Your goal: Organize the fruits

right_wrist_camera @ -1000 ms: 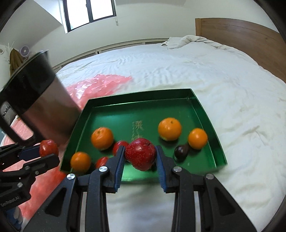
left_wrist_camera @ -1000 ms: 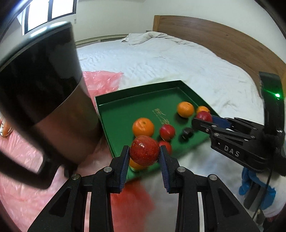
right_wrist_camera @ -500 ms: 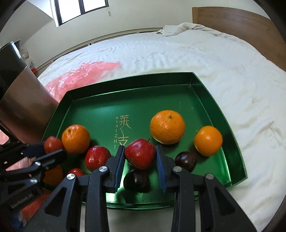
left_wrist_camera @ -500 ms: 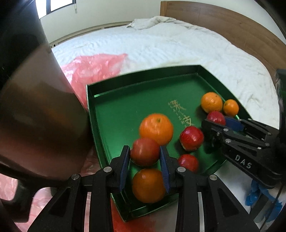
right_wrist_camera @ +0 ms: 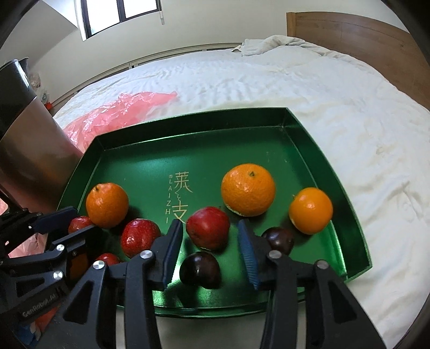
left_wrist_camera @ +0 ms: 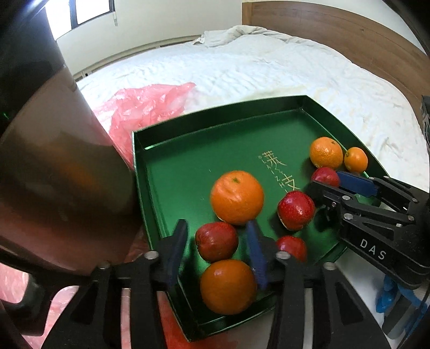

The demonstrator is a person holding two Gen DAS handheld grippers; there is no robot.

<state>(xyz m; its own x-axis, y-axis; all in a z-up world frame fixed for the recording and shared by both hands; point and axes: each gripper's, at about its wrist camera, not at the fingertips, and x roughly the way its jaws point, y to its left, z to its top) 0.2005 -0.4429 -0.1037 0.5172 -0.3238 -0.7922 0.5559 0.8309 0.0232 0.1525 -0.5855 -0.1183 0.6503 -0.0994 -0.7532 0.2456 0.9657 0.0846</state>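
On green tray [right_wrist_camera: 322,150]: gold "LAIZHI" lettering [right_wrist_camera: 168,198]

A home bedroom: a white-sheeted bed [right_wrist_camera: 268,88], its wooden headboard [right_wrist_camera: 357,37] behind, a window [right_wrist_camera: 121,13] beyond it.

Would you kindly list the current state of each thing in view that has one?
Left gripper: jaws opening, red apple between them, resting in tray.
Right gripper: jaws opening around another apple.
Green tray: on bed, holding fruit.
Pink bag: crumpled beside tray.
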